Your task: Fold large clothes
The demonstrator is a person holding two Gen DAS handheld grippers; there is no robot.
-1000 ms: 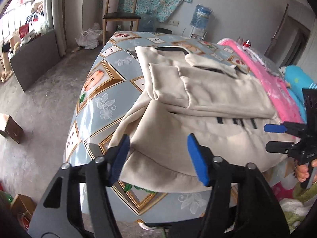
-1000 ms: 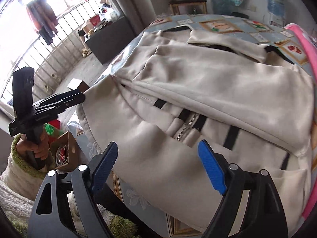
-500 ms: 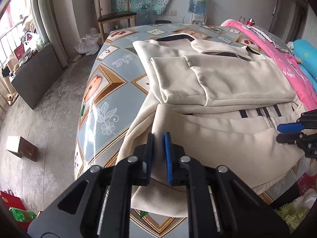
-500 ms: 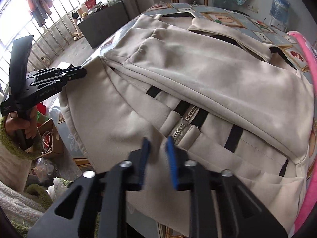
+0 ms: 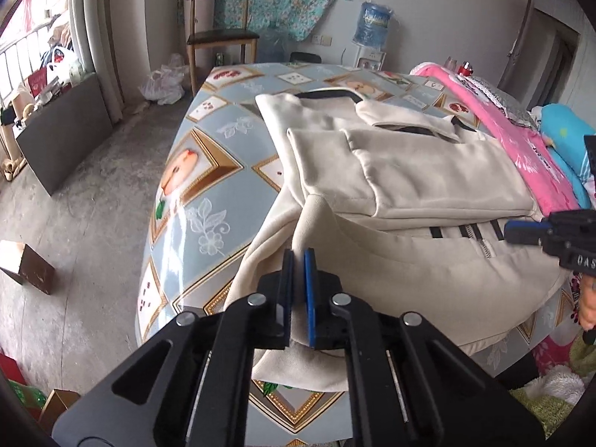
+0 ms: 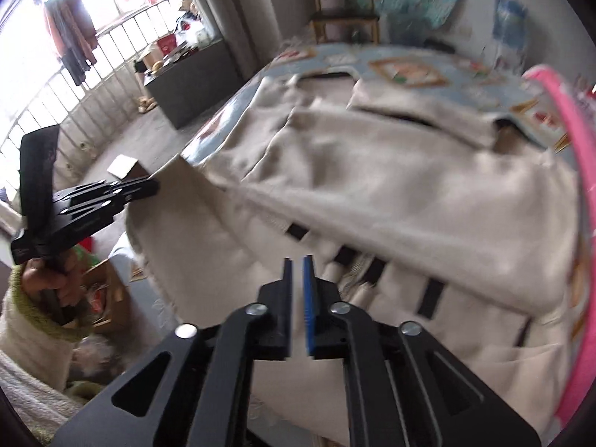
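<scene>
A beige zip jacket (image 5: 409, 171) with black stripes lies on the table, its sleeves folded across the chest. My left gripper (image 5: 298, 257) is shut on a raised fold of the hem at the jacket's near left corner. It also shows from the side (image 6: 149, 186), pinching that corner. In the blurred right wrist view, my right gripper (image 6: 297, 260) stands over the jacket (image 6: 409, 193) near the zipper. Its jaws are a narrow gap apart and opening slightly, with beige cloth pinched between them. From the left wrist view, the right gripper (image 5: 510, 232) grips the hem's right side.
The table (image 5: 208, 171) wears a blue cloth with fruit pictures. A pink blanket (image 5: 521, 149) runs along its right side. A wooden chair (image 5: 219, 33) and a water dispenser (image 5: 372, 26) stand at the back. A small box (image 5: 26, 264) sits on the concrete floor.
Both grippers went from wide open to closed on the jacket's near hem. The hem now stands up in a fold at the left gripper, and the right view has gone blurred.
</scene>
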